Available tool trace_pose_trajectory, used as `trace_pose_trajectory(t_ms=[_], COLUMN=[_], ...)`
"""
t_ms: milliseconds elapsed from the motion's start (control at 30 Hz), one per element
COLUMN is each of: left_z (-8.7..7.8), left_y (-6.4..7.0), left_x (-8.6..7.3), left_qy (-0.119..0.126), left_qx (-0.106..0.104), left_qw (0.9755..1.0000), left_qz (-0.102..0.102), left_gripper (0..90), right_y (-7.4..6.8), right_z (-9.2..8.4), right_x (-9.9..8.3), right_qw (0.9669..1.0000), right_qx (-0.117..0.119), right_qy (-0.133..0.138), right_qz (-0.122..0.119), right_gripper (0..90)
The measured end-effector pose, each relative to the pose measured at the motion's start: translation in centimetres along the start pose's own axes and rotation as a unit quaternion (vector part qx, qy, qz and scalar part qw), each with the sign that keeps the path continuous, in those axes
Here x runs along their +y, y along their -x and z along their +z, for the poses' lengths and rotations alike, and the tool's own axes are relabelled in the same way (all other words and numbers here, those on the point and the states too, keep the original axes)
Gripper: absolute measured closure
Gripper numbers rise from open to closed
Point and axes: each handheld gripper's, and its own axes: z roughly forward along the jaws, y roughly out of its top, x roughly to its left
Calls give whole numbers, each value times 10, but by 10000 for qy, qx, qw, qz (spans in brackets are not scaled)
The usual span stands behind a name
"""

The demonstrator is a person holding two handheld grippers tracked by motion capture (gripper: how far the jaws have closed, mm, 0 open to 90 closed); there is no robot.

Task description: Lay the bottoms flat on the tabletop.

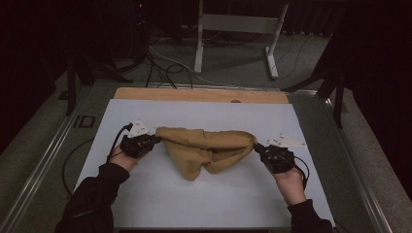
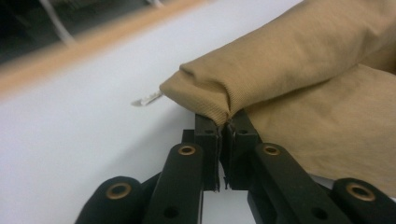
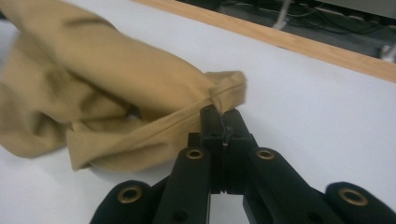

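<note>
A tan cloth garment [image 1: 206, 148] hangs stretched between my two grippers over the white table top [image 1: 204, 204], sagging in the middle. My left gripper [image 1: 154, 140] is shut on the cloth's left end; in the left gripper view its jaws [image 2: 226, 123] pinch a ribbed hem of the cloth [image 2: 299, 60]. At the other end my right gripper [image 1: 258, 147] is shut on the cloth too. In the right gripper view the jaws [image 3: 223, 116] clamp a seamed edge of the cloth [image 3: 116, 79].
The white table top has a wooden strip [image 1: 201, 95] along its far edge and metal rails [image 1: 43, 160] at both sides. Cables [image 1: 160, 68] and a grey stand [image 1: 238, 24] lie on the floor beyond.
</note>
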Motion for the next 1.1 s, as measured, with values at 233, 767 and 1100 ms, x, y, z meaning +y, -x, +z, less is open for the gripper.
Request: trace_pose_trajectory(t_ms=[233,767,1100], left_z=[-5,-40,-50], left_y=[21,20,49], left_x=[4,24,37], left_qy=[48,1,104], left_qx=[-218,243,-223], left_qw=[9997,9983,9994], left_qz=[70,-527,-249], left_gripper=[379,159,168], right_y=[-14,-46,-124], right_z=[9,10,30], right_x=[2,31,26], right_qw=[9997,9955,9656], right_qx=[238,708,2135], right_qy=[-27,362,230], right_qz=[-81,-509,-1465], right_gripper=[900,900,900])
